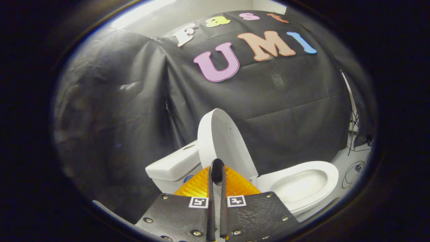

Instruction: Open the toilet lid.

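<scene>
Although the task is to open the toilet lid, the lid already stands raised, near upright, its top leaning back toward the cistern behind it, so the lifting looks all but done. The gripper sits low in front, and its two fingers are drawn narrow, close to touching, with only a thin slot between them. The lower edge of the lid lies just beyond the fingertips, and it appears to run in line with that slot; whether the fingers actually pinch the lid edge or merely rest against it cannot be told from here, since the tips cover the contact. To the right of the lid the seat and the open bowl are in plain sight, the bowl pale and bare inside. The black cloth wall hangs behind the toilet, and some cables trail on the floor past the bowl. My reading is that the step in hand is the last of the swing: seeing the lid settled against the cistern. What comes next would call for a gentle push back until the lid rests by its own weight, then a slight widening of the fingers and a slow retreat, so the lid is not dragged forward and dropped onto the seat.
</scene>
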Available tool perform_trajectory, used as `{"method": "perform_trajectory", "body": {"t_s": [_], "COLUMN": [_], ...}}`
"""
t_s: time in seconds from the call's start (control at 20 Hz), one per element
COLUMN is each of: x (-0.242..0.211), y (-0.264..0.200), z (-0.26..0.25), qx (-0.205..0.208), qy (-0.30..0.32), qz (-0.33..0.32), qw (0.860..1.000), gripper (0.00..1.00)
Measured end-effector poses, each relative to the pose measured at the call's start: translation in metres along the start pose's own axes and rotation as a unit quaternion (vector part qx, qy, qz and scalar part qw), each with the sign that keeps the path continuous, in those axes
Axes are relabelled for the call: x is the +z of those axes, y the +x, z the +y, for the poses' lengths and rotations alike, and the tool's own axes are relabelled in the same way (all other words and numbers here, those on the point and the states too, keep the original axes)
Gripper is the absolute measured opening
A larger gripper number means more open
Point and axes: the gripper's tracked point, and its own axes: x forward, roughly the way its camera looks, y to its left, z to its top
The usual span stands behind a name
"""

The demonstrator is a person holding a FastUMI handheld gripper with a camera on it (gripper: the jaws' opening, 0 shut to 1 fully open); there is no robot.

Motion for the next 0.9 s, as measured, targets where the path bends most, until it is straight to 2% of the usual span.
{"method": "perform_trajectory", "body": {"t_s": [0.9], "x": [-0.014], "y": [0.004], "z": [0.022], "qx": [0.029], "qy": [-0.047], "qz": [0.004], "qw": [0.998], "gripper": [0.09]}}
